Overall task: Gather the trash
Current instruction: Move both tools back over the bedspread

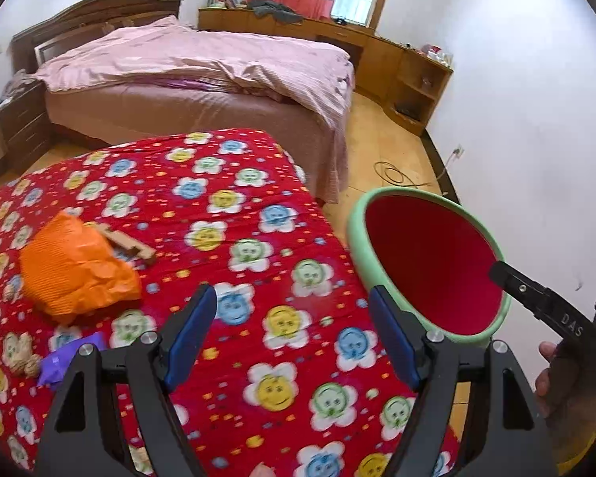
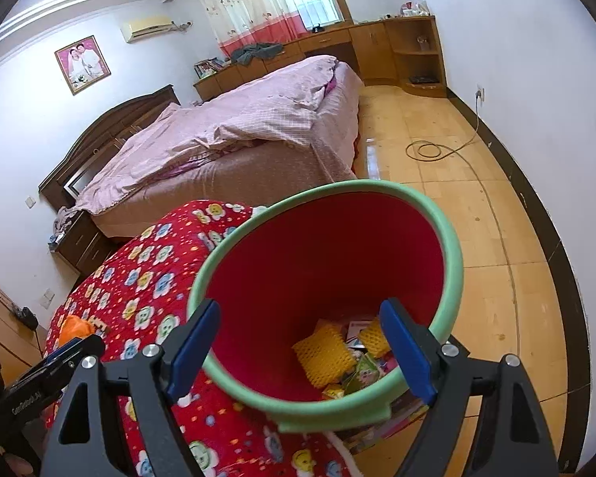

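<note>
Bin (image 2: 329,278) sitting at the blanket's (image 1: 226,206) 3 o'clock edge, already holding yellow foam nets (image 2: 324,353) and wrappers.

Still lying out on the blanket: orange bag (image 1: 73,268) at 9 o'clock, wooden piece (image 1: 129,244) beside it, purple scrap (image 1: 65,361), crumpled ball (image 1: 22,355).

Left gripper (image 1: 290,336) hanging wide open, empty. Right gripper (image 2: 298,351) gaping over the bin, empty. Judging roughly half done.

a red blanket (image 1: 226,238) printed with blue, yellow and green smiling flowers. on it, orange crumpled paper (image 1: 73,272) and a purple scrap (image 1: 65,361). a bin (image 2: 453,254) with a mint green rim and red inside holds yellow foam netting (image 2: 324,353). blue gripper pads (image 1: 188,334) on black frames.
</note>
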The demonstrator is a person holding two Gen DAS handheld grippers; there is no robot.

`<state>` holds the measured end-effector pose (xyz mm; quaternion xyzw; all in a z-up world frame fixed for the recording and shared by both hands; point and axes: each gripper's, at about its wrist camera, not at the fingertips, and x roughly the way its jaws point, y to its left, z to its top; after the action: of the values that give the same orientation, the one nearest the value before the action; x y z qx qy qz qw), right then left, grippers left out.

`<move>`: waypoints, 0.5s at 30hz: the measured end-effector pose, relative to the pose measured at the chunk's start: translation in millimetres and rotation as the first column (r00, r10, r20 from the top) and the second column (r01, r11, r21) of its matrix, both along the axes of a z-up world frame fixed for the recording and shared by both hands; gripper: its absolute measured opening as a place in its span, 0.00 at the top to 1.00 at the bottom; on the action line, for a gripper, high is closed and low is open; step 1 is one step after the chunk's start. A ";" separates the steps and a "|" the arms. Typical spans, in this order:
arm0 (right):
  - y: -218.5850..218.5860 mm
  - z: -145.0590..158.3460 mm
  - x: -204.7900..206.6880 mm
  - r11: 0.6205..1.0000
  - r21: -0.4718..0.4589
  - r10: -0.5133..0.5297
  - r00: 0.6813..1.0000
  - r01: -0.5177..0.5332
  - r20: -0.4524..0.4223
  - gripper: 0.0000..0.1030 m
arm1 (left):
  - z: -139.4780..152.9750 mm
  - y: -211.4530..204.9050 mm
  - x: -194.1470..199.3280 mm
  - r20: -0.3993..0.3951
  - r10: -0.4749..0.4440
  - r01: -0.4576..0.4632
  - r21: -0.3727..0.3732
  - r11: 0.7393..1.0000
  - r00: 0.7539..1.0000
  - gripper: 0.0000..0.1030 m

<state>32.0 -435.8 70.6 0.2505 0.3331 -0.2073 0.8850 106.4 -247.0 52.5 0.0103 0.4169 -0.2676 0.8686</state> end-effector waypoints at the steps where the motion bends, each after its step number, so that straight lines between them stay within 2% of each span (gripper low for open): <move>1: 4.7 1.0 -0.7 1.000 0.003 0.004 1.000 -0.004 0.005 0.18 | 0.3 4.3 -0.4 0.001 0.009 -0.009 0.001 1.000 1.000 0.24; 8: 32.8 3.2 -0.7 0.999 0.008 0.040 0.999 -0.040 0.022 0.17 | -1.6 44.4 -2.1 -0.017 0.091 -0.091 -0.010 0.996 0.996 0.24; 15: 58.8 -0.7 -0.7 0.997 0.025 0.076 0.997 -0.077 0.028 0.17 | -9.5 86.9 -4.2 -0.030 0.194 -0.194 0.001 0.981 0.981 0.24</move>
<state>31.2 -376.9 70.0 0.2517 0.3331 -0.1655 0.8935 102.3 -160.1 43.0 -0.0354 0.4286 -0.1821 0.8843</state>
